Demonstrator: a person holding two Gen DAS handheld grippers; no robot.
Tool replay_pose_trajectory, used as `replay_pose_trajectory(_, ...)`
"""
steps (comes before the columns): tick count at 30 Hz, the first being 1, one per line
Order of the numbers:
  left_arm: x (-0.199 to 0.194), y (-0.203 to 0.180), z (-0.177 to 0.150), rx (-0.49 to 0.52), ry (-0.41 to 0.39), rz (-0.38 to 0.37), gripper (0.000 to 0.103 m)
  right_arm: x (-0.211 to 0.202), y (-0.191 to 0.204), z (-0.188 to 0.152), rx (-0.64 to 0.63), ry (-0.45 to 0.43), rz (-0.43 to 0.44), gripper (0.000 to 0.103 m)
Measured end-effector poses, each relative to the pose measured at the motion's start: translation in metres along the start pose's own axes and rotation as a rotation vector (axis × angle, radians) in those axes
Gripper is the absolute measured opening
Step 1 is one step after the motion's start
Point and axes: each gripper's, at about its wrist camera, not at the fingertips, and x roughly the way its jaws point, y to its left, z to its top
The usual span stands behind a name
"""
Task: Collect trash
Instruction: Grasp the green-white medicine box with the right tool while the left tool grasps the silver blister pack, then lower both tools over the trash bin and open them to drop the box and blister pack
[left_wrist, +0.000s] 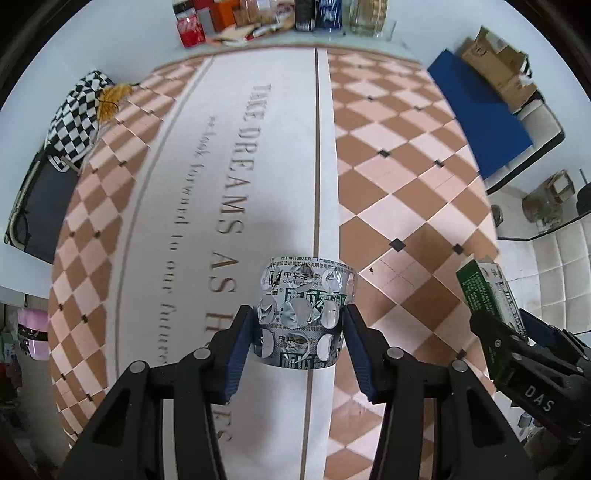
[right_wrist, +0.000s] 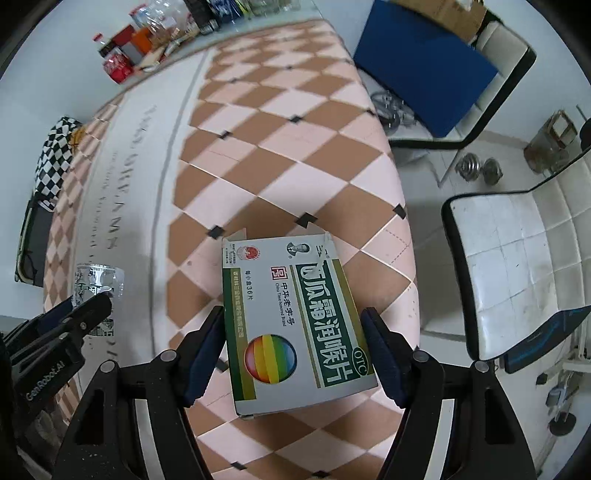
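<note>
My left gripper (left_wrist: 298, 325) is shut on a silver foil blister pack (left_wrist: 306, 310), bowed between the fingers and held above the table. My right gripper (right_wrist: 293, 332) is shut on a white and green medicine box (right_wrist: 291, 317) with an open end flap, held above the table's right part. The box (left_wrist: 487, 291) and the right gripper also show at the right edge of the left wrist view. The blister pack (right_wrist: 98, 282) and the left gripper show at the left of the right wrist view.
The table has a checkered pink and brown cloth (left_wrist: 388, 155) with a white lettered band. Cola bottles, cartons and jars (left_wrist: 258, 18) stand at the far end. A checkered bag (left_wrist: 77, 118) sits at far left. Chairs (right_wrist: 517, 251) and a blue board (right_wrist: 424, 62) stand to the right.
</note>
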Motion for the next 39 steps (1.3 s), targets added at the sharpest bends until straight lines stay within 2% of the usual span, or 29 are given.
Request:
replay_pose_trajectory(6, -0.031, 0.015, -0.024, 0.014, -0.061, -0.024, 0.046, -0.048, 0.028, -0.036, -0.022, -0.081, 0.009, 0.074)
replay_pose_trajectory(11, -0.073, 0.046, -0.081, 0.057, -0.119, -0.053, 0.046, -0.092, 0.053, -0.094, -0.007, -0.145, 0.032, 0.073)
replay_pose_trajectory(16, -0.105, 0.086, -0.156, 0.108, -0.151, -0.084, 0.046, -0.13, 0.081, -0.184, 0.047, -0.191, 0.046, 0.073)
replay_pose_trajectory(22, -0.119, 0.135, -0.245, 0.15, -0.115, -0.124, 0.046, -0.151, 0.106, -0.306, 0.153, -0.174, 0.043, 0.073)
replay_pose_trajectory(27, -0.106, 0.157, -0.303, 0.175, -0.032, -0.131, 0.046, -0.142, 0.114, -0.4, 0.24, -0.101, 0.043, 0.073)
replay_pose_trajectory(31, -0.082, 0.164, -0.34, 0.174, 0.044, -0.14, 0.046, -0.121, 0.111, -0.458, 0.288, -0.028, 0.043, 0.073)
replay_pose_trajectory(36, -0.027, 0.169, -0.383, 0.114, 0.173, -0.186, 0.046, -0.067, 0.102, -0.515, 0.321, 0.092, 0.039, 0.073)
replay_pose_trajectory(39, 0.029, 0.171, -0.405, 0.046, 0.272, -0.223, 0.047, -0.018, 0.091, -0.539, 0.34, 0.151, 0.035, 0.073)
